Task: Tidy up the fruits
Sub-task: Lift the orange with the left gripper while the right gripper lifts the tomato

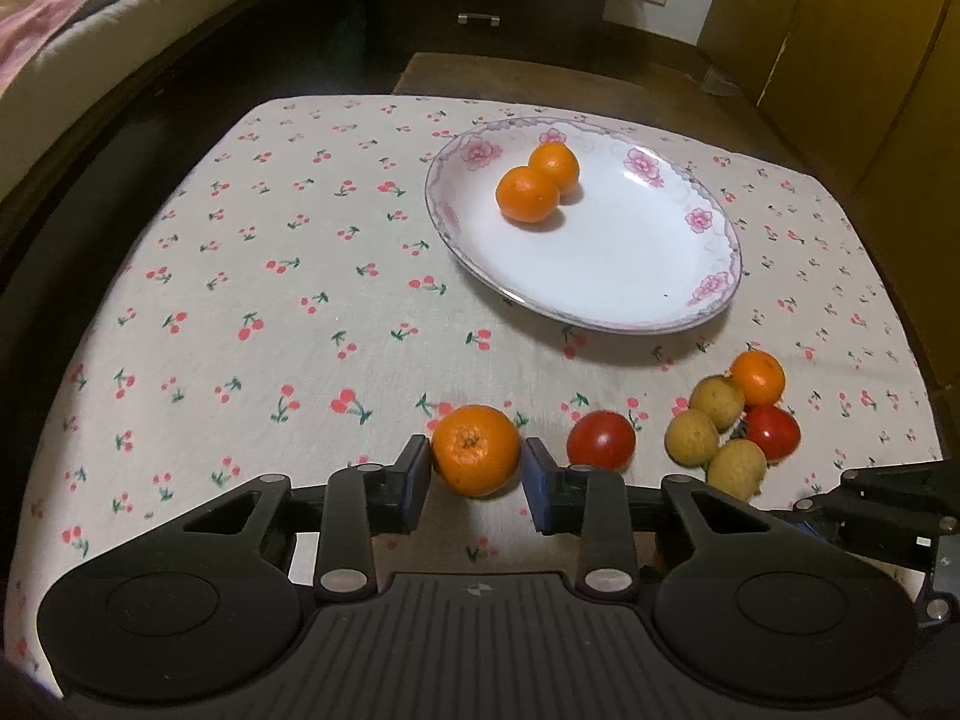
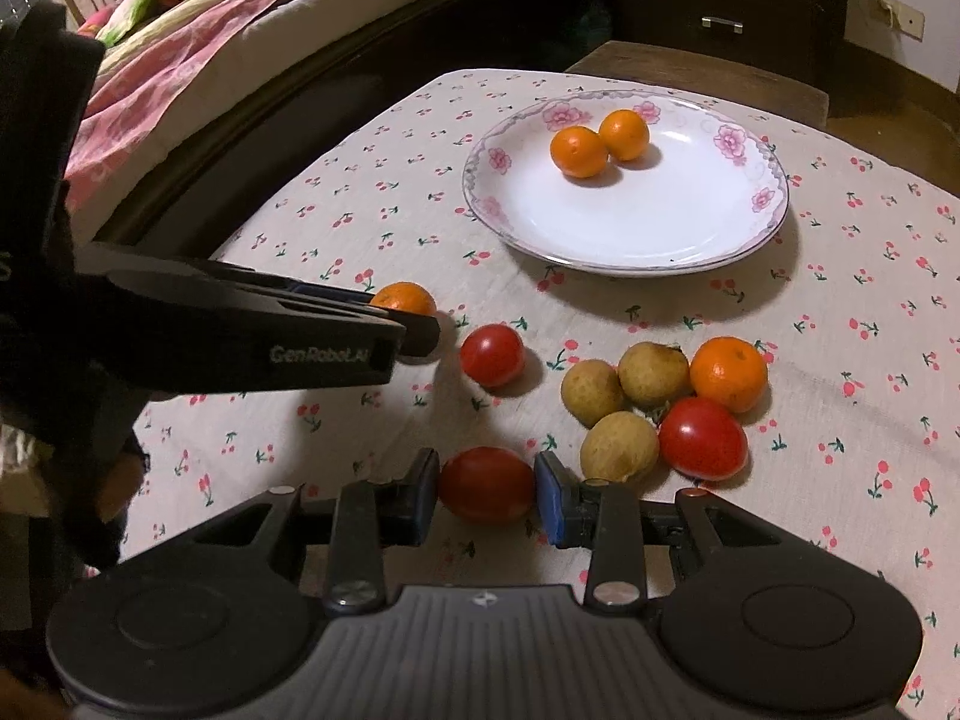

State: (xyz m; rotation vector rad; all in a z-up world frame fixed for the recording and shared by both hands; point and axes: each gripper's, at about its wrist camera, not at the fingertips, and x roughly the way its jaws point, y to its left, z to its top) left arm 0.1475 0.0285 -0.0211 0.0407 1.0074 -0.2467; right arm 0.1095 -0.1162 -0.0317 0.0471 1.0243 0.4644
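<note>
The left gripper (image 1: 477,468) brackets a tangerine (image 1: 476,450) on the cloth, jaws spread with slim gaps either side, released, likely lined up for a grasp. The right gripper (image 2: 486,495) likewise straddles a tomato (image 2: 486,485), not clenched. Right of them sit a second tomato (image 2: 492,355) and a cluster of three yellowish fruits (image 2: 618,408), a tomato and a tangerine. On the far plate (image 1: 600,276) two tangerines (image 1: 537,183) touch, suggesting sorting by kind.
</note>
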